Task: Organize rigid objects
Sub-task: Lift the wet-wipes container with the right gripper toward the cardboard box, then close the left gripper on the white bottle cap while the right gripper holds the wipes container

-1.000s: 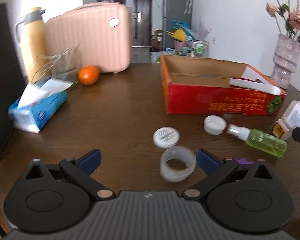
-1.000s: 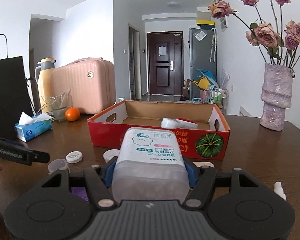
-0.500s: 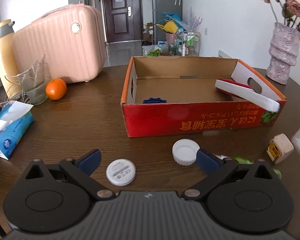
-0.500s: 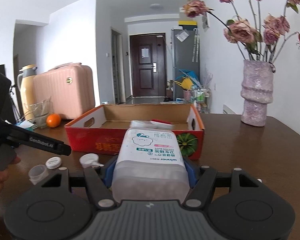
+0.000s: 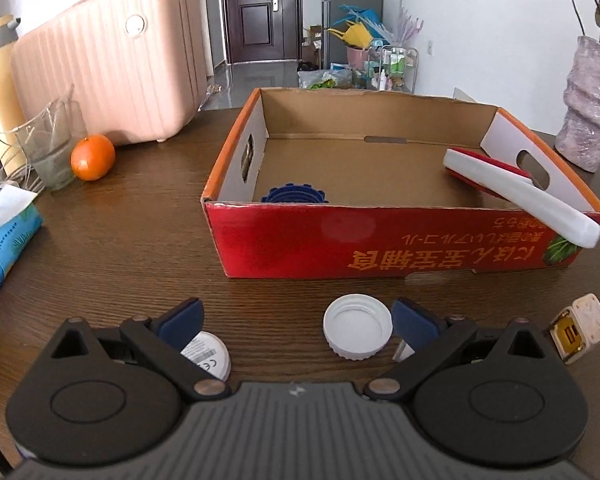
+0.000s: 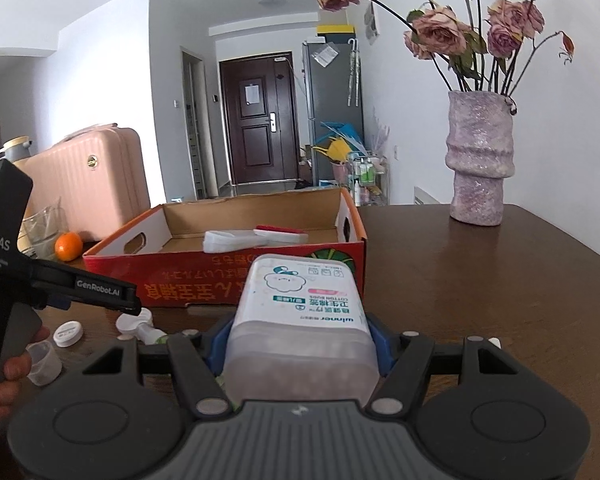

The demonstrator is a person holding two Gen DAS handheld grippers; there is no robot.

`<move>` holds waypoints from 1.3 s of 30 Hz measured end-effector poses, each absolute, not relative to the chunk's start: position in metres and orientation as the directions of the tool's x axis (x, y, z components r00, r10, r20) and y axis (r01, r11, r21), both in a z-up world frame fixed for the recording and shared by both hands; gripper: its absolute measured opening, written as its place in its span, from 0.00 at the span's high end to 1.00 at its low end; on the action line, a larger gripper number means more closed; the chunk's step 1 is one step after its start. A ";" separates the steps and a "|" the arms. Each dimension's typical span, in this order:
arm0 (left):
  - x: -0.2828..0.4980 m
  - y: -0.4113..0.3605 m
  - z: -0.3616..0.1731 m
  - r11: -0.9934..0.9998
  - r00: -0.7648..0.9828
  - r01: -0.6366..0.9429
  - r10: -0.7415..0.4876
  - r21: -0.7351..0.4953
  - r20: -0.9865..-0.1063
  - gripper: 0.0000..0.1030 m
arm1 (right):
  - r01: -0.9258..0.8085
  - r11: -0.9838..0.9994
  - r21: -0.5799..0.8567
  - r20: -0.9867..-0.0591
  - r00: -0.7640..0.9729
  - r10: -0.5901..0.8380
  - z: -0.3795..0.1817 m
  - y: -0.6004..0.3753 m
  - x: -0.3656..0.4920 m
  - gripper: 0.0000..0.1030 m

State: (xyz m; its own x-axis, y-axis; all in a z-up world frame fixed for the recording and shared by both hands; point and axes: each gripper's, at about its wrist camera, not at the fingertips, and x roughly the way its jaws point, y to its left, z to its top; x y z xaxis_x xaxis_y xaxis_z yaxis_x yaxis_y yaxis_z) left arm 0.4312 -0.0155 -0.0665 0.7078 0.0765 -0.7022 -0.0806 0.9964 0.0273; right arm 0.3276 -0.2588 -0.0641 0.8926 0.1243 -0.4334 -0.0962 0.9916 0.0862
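My left gripper (image 5: 296, 320) hovers open just over the table in front of the red cardboard box (image 5: 380, 240). An upturned white cap (image 5: 358, 332) lies between its fingers, close to the right one. A flat white labelled lid (image 5: 206, 356) shows under the left finger. My right gripper (image 6: 300, 344) is shut on a translucent cotton-bud box (image 6: 300, 320), held above the table before the red box (image 6: 228, 276). In the red box lie a blue round piece (image 5: 294, 196) and a white-and-red handle-shaped object (image 5: 520, 196).
A small cream cube (image 5: 580, 326) lies right of the left gripper. A clear cup (image 6: 44, 362), a spray bottle (image 6: 152, 334) and a person's hand (image 6: 4, 376) are at the left. Orange (image 5: 92, 158), glass (image 5: 52, 148), tissue pack (image 5: 0, 236), pink suitcase (image 5: 108, 80) and vase (image 6: 480, 160) stand around.
My left gripper has swung right toward the red box; the clear cup left its view and the white cap now lies between its fingers. The right gripper shifted slightly, still holding the cotton-bud box.
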 end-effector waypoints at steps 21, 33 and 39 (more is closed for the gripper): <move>0.436 -0.014 -0.080 0.999 0.677 -0.014 -0.026 -0.048 -0.735 0.77 | -0.097 0.991 0.098 -0.424 0.897 0.129 -0.063 -0.261 0.327 0.36; 0.414 -0.002 -0.064 0.994 0.721 -0.032 -0.046 -0.100 -0.691 0.95 | -0.107 0.989 0.100 -0.402 0.905 0.138 -0.060 -0.260 0.322 0.36; 0.411 -0.004 -0.059 0.994 0.729 -0.042 -0.040 -0.103 -0.683 0.39 | -0.108 0.989 0.100 -0.396 0.908 0.139 -0.060 -0.260 0.320 0.36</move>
